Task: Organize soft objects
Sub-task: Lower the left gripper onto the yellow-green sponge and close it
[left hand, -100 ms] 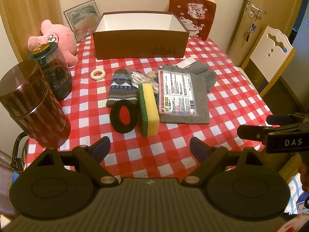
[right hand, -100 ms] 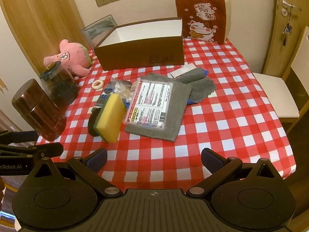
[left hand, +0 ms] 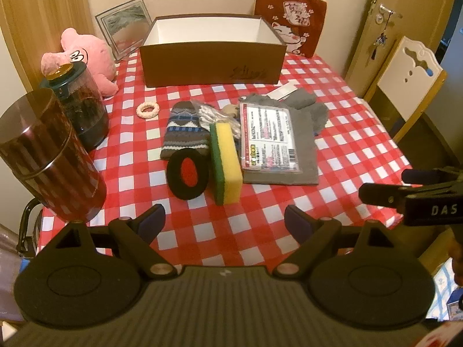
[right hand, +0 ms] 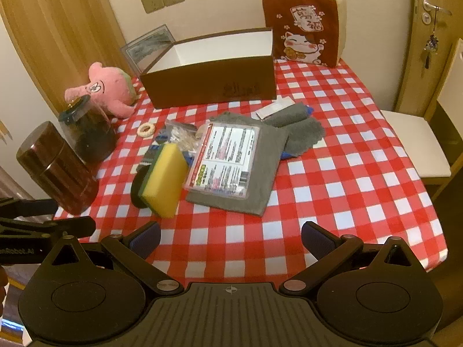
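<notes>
Task progress is at the starting stage, judging by the layout: the brown box [left hand: 212, 60] at the far edge of the table [left hand: 361, 150] shows only bare white inner walls, and nothing soft is seen inside it.

Gripper status:
- Left gripper [left hand: 224, 222]: jaws spread wide, holding nothing, positioned above the near edge of the table.
- Right gripper [right hand: 231, 238]: jaws spread wide, holding nothing, also above the near edge, to the right of the left unit.

Items awaiting sorting lie in a cluster at the table centre, between the box and the near edge:
- Yellow-and-green sponge [left hand: 227, 163], resting on its long side, touching the black-and-red ring pad [left hand: 186, 177].
- Knitted patterned sock [left hand: 185, 133], just behind the ring pad.
- Grey cloth [right hand: 260, 156] with a printed plastic packet [right hand: 224, 162] lying on top of it.
- Grey gloves [right hand: 301, 128], behind the cloth toward the box.
- Clear bag [left hand: 214, 115] of small items, partly hidden behind the sponge.

A pink plush toy [left hand: 86, 60] sits at the far left corner, and a red cat cushion [right hand: 303, 26] stands upright at the far right corner. Two dark jars [left hand: 49, 159] stand along the left edge.

Remaining work, as estimated: every soft item still requires transfer. The sponge is the nearest candidate for the left gripper.
</notes>
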`<control>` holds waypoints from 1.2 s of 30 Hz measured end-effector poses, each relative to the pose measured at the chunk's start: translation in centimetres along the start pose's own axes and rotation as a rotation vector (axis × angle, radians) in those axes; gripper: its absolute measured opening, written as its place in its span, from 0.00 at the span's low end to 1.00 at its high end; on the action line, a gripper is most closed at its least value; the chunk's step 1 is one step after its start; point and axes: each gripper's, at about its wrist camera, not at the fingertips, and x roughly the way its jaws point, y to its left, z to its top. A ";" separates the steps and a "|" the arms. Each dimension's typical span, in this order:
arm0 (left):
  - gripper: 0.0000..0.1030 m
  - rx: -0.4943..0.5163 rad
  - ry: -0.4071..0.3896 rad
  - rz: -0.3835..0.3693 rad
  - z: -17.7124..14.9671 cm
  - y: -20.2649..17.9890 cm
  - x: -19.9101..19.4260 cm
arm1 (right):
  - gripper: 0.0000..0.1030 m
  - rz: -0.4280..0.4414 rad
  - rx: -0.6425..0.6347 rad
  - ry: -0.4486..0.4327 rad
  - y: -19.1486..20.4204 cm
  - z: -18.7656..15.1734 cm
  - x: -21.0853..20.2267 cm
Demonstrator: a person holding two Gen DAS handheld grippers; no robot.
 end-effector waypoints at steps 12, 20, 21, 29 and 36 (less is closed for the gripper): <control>0.79 0.003 0.040 -0.003 1.8 0.6 4.0 | 0.99 0.043 -0.018 -0.027 -0.7 1.4 3.6; 0.68 0.003 0.080 -0.012 3.8 0.0 7.7 | 0.94 0.046 -0.019 -0.007 -1.7 2.8 6.4; 0.67 0.004 0.085 -0.014 4.1 -0.1 8.2 | 0.94 0.047 -0.020 -0.004 -1.8 3.0 6.8; 0.61 0.015 0.117 0.002 5.6 -0.7 11.9 | 0.91 0.043 -0.008 0.021 -3.1 4.2 9.3; 0.59 0.019 0.156 0.038 7.1 -0.8 15.1 | 0.91 0.050 0.010 0.048 -4.7 5.3 10.8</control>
